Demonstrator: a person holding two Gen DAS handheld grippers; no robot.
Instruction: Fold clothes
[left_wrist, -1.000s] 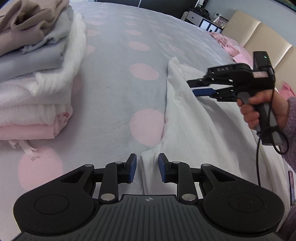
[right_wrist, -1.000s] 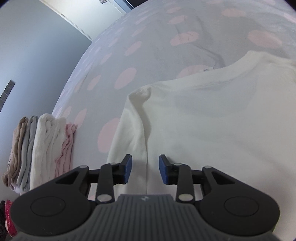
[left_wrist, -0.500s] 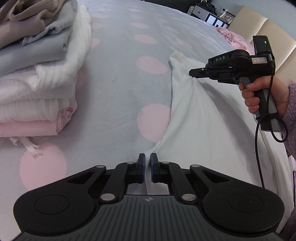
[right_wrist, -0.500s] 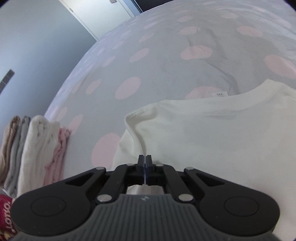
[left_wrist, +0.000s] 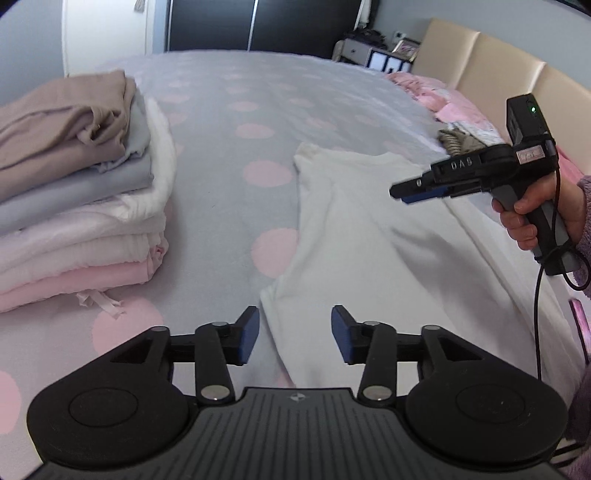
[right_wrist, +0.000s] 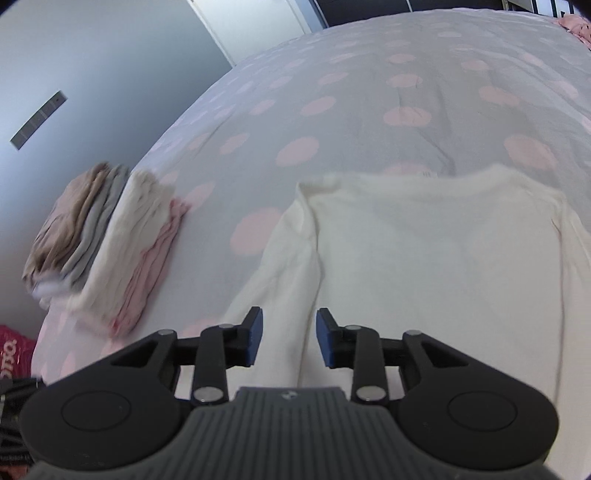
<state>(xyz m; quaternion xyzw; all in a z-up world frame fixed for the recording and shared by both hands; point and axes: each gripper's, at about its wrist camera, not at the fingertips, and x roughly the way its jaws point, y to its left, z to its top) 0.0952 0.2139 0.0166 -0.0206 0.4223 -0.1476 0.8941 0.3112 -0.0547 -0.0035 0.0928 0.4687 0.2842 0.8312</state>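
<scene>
Left tongs (left_wrist: 294, 334) parted, jaws just opened, nothing gripped; edge of the cream-white cotton top (left_wrist: 354, 229) below and between the pads, lying flat on the grey bedspread with pink dots (left_wrist: 229, 122). Right tongs (right_wrist: 289, 341) also parted, just opened, hanging above the same top's folded sleeve (right_wrist: 280, 266). Left of both tongs, a stack of folded clothes (left_wrist: 74, 192).

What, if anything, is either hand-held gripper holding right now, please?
Nothing: the left hand-held gripper and right hand-held gripper have just opened above the white shirt.
</scene>
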